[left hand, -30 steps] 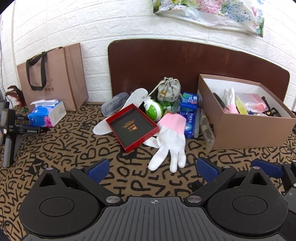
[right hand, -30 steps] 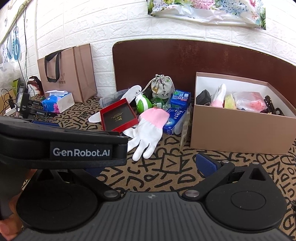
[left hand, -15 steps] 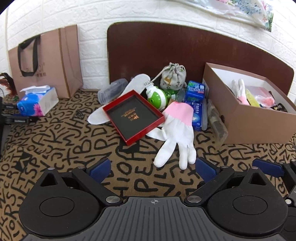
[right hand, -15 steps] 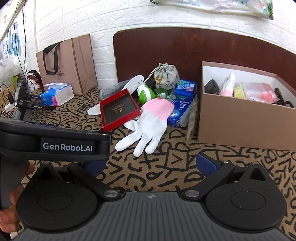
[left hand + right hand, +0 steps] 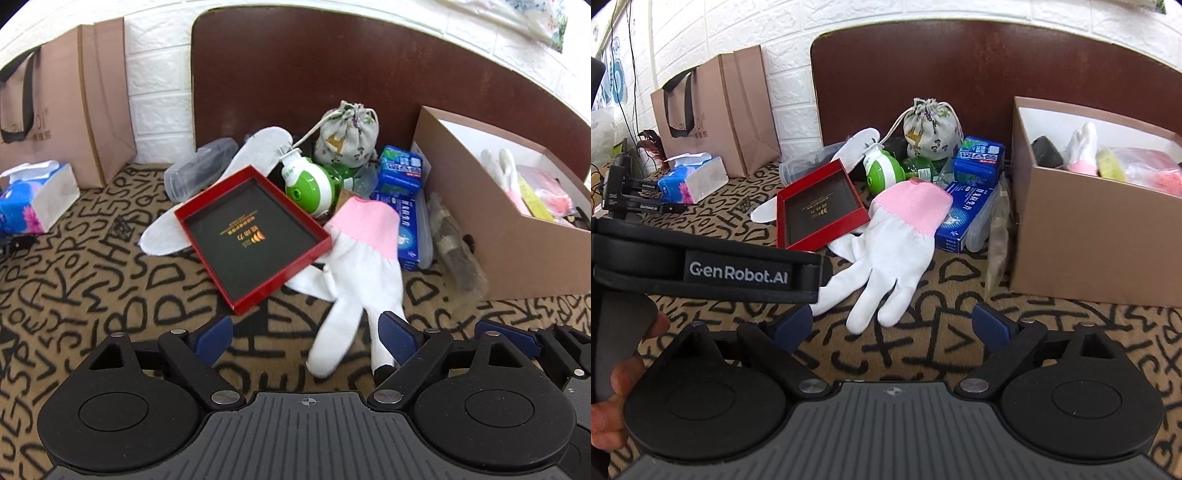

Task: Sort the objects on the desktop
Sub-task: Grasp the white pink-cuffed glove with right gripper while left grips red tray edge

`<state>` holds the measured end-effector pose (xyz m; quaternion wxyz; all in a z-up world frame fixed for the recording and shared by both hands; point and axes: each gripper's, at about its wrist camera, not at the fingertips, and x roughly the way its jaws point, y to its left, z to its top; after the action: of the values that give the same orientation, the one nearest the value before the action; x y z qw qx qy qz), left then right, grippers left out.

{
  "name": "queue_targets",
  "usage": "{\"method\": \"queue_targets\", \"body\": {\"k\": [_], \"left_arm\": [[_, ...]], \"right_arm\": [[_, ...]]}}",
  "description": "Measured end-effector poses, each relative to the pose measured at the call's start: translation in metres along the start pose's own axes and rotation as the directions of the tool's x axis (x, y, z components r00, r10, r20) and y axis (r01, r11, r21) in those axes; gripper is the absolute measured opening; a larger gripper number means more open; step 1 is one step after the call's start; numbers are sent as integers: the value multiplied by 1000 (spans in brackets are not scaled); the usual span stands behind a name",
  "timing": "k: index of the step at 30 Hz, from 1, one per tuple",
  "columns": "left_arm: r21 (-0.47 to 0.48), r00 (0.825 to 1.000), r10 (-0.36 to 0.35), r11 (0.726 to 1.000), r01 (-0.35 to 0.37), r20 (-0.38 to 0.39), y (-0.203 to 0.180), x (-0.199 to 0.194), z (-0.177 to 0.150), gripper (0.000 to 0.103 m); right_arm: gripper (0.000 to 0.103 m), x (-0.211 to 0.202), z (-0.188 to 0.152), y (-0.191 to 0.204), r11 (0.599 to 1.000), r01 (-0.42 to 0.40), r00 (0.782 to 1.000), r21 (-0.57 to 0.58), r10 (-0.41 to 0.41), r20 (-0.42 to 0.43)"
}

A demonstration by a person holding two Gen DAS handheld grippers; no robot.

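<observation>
1. Both grippers, left gripper [image 5: 306, 336] and right gripper [image 5: 892, 326], stand wide apart, holding nothing.
2. White glove [image 5: 891, 243] lies flat just left of the cardboard box [image 5: 1089, 236].
3. Red tray [image 5: 251, 232] overlaps the glove's far-left edge.

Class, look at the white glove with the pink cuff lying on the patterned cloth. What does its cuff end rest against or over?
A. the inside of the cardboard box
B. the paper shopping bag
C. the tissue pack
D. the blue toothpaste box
D: the pink cuff of the glove lies over the near end of the blue toothpaste box, far from the tissue pack and outside the cardboard box.
</observation>
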<state>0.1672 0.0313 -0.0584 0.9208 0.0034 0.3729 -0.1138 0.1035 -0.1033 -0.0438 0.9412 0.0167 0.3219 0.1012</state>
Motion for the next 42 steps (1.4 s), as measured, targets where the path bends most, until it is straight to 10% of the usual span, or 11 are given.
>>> {"method": "queue_targets", "body": {"k": [20, 24, 32, 42], "left_arm": [[24, 1000, 1, 1000, 0, -13, 6, 49, 42, 84], [25, 999, -14, 1000, 16, -52, 5, 58, 42, 64], [-13, 995, -40, 999, 39, -87, 11, 64, 42, 18], [-4, 994, -58, 998, 58, -97, 1, 46, 26, 4]], "right_arm": [[84, 54, 17, -1, 1000, 11, 999, 0, -11, -36], [76, 62, 18, -3, 1000, 8, 998, 4, -7, -56], [19, 58, 18, -3, 1000, -6, 998, -6, 6, -56], [11, 25, 9, -2, 999, -38, 999, -9, 37, -40]]}}
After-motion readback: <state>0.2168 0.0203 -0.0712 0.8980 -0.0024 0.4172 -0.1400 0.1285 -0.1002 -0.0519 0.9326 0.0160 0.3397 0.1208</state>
